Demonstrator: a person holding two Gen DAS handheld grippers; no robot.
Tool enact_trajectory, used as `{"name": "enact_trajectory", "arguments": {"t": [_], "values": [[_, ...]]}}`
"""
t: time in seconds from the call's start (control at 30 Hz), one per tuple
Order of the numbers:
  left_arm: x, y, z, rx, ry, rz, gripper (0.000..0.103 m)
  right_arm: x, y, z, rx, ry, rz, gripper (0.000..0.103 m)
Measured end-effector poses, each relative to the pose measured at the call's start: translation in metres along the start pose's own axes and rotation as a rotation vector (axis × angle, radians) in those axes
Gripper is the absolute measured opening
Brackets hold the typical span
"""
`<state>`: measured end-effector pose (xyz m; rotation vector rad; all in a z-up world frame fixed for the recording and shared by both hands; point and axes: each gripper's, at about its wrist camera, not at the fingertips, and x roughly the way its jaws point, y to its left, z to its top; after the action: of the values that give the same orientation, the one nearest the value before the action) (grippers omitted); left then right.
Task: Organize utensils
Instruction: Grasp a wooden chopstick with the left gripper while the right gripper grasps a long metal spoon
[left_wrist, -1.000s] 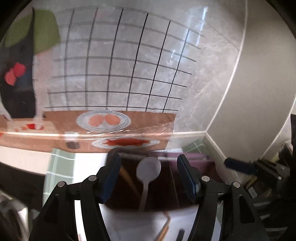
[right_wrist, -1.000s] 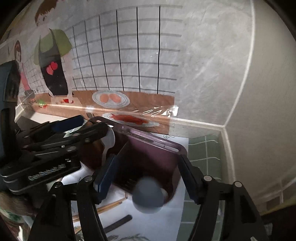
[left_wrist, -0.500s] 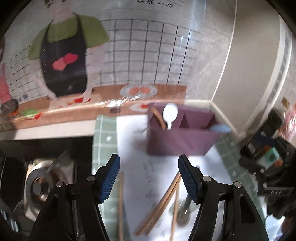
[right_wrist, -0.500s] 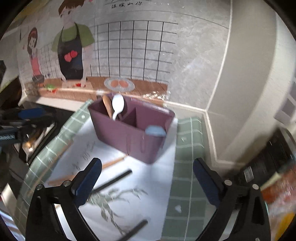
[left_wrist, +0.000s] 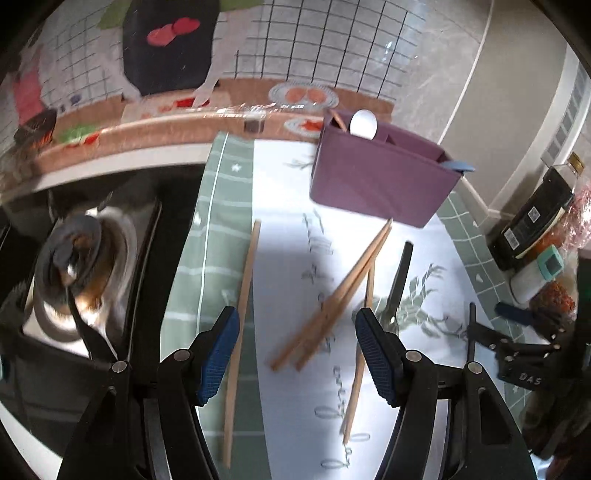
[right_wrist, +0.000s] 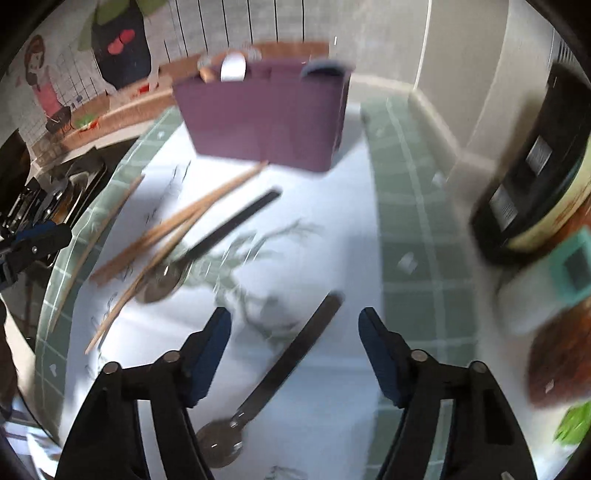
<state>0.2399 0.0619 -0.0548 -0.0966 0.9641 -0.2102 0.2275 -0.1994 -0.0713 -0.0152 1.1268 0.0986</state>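
Observation:
A purple utensil caddy (left_wrist: 380, 181) stands at the back of the white mat (left_wrist: 295, 258), also in the right wrist view (right_wrist: 266, 114). It holds a white spoon (left_wrist: 364, 123), a wooden utensil and a blue-grey spoon (left_wrist: 458, 165). Several wooden chopsticks (left_wrist: 332, 299) and a black-handled metal spoon (left_wrist: 399, 277) lie on the mat. Another black-handled spoon (right_wrist: 284, 365) lies between my right gripper's fingers. My left gripper (left_wrist: 297, 354) is open and empty above the chopsticks. My right gripper (right_wrist: 295, 354) is open and empty.
A gas stove burner (left_wrist: 74, 258) sits left of the mat. A dark sauce bottle (left_wrist: 535, 221), a teal-capped jar (left_wrist: 546, 266) and food packets stand at the right. The wall with a cartoon poster is behind the caddy.
Both grippers have pulled back and down from the caddy and now look down at the mat. The blue-grey spoon that was between the right fingers now stands in the caddy.

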Motion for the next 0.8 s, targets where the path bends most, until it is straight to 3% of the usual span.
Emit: {"name": "enact_trajectory", "arguments": {"t": [0.1,0.23,0.3,0.33,0.37,0.53,0.63,0.7,0.8], "values": [[-0.003,-0.008,-0.013,0.038,0.002,-0.011,0.066,0.009,0.005,-0.007,0.015,0.028,0.008,0.057],[0.0,-0.01,-0.02,-0.019,0.037,-0.073,0.066,0.019,0.013,-0.011,0.002,0.048,0.016,0.045],[0.003,-0.01,-0.021,-0.036,0.038,-0.07,0.066,0.019,0.018,-0.012,-0.028,0.038,0.019,0.032],[0.004,-0.009,-0.021,-0.036,0.039,-0.065,0.066,0.018,0.02,-0.013,-0.037,0.038,0.028,0.018],[0.005,-0.009,-0.02,-0.032,0.045,-0.063,0.066,0.016,0.021,-0.012,-0.046,0.038,0.034,0.012],[0.011,0.006,-0.008,0.02,0.057,-0.034,0.066,0.011,0.02,-0.013,-0.055,0.024,0.046,0.011],[0.021,0.021,0.008,-0.003,0.092,-0.024,0.062,0.01,0.016,-0.014,-0.039,0.024,0.056,0.011],[0.034,0.028,0.019,-0.019,0.137,0.005,0.048,0.01,0.014,-0.016,-0.032,0.026,0.06,0.011],[0.06,0.035,0.036,-0.026,0.223,0.021,0.036,0.009,0.011,-0.016,-0.031,0.025,0.072,0.011]]}}
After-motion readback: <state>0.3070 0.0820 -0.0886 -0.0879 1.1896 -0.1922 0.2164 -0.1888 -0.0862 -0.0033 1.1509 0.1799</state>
